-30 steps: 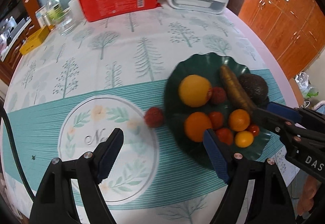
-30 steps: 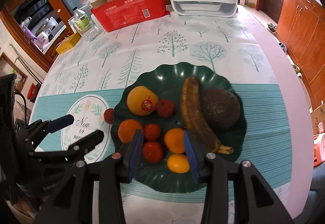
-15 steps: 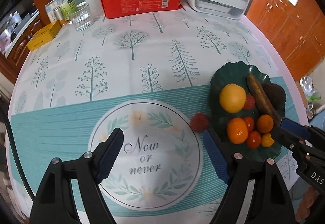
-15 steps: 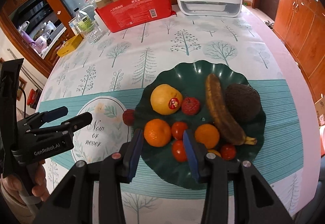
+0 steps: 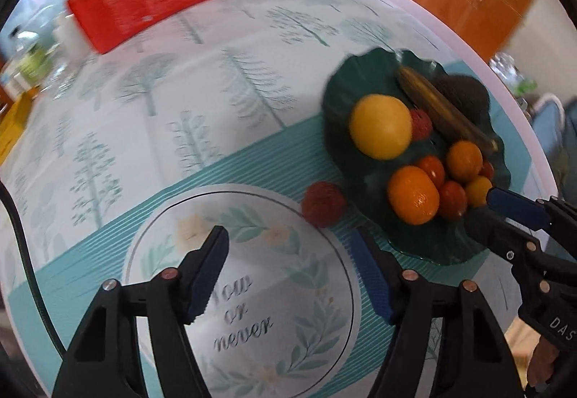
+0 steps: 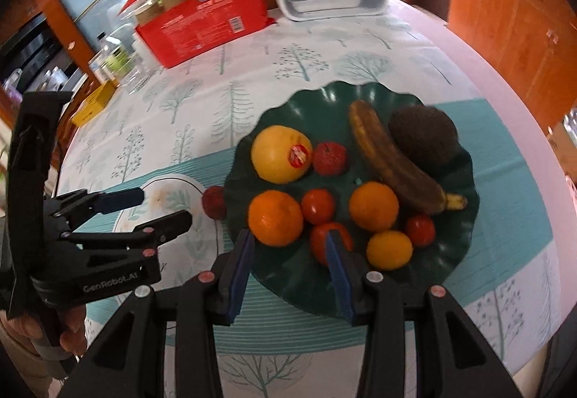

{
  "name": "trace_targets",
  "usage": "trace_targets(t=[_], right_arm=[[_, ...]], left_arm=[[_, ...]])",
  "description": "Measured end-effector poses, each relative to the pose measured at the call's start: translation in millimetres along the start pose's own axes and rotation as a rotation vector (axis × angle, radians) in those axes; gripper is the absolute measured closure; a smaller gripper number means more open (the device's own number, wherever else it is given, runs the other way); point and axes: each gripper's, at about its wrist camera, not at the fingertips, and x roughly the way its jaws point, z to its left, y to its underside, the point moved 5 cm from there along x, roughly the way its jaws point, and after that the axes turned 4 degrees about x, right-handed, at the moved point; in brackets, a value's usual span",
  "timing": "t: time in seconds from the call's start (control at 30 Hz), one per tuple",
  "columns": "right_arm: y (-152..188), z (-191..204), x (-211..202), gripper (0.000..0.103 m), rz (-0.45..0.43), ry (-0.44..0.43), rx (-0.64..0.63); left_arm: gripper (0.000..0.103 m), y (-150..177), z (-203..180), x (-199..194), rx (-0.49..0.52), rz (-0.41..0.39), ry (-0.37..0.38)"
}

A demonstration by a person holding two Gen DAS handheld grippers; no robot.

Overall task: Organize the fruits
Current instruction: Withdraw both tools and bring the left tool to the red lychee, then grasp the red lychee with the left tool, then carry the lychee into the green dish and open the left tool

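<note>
My left tool (image 5: 288,272) is closing with nothing between its pads, near the red lychee (image 5: 322,204) on the table beside the green plate (image 6: 288,272). My right tool (image 6: 288,255) hovers spread and empty over the plate's near edge.

Orange-brown wooden cabinets (image 6: 512,37), tree-print tablecloth (image 6: 295,62), dark shelving (image 6: 32,52) at left

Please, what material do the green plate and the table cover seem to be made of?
Green plate: probably glazed ceramic or glass; its wavy rim is glossy and shows bright reflections. Plastic is possible. Table cover: likely a wipeable plastic-coated cloth; it lies smooth with a slight sheen and printed trees.
</note>
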Motion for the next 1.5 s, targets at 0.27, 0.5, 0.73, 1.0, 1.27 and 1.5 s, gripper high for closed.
trace_targets(t=[0.27, 0.5, 0.73, 1.0, 1.27, 1.5], right_arm=[[26, -11, 12, 0.062, 0.031, 0.041, 0.090], [33, -17, 11, 0.062, 0.027, 0.061, 0.118], [33, -18, 9, 0.062, 0.024, 0.062, 0.111], [28, -14, 6, 0.062, 0.030, 0.051, 0.081], [9, -6, -14, 0.061, -0.004, 0.017, 0.017], [-8, -15, -31, 0.061, -0.034, -0.010, -0.027]], left_arm=[[0.054, -3, -6, 35, 0.074, 0.057, 0.104], [0.065, -10, -11, 43, 0.084, 0.014, 0.109], [0.074, -12, -9, 41, 0.061, -0.005, 0.093], [0.074, -6, 0, 20, 0.013, -0.007, 0.033], [0.074, -4, -10, -18, -0.023, -0.021, 0.008], [0.074, -16, -38, -43, -0.039, -0.047, 0.001]])
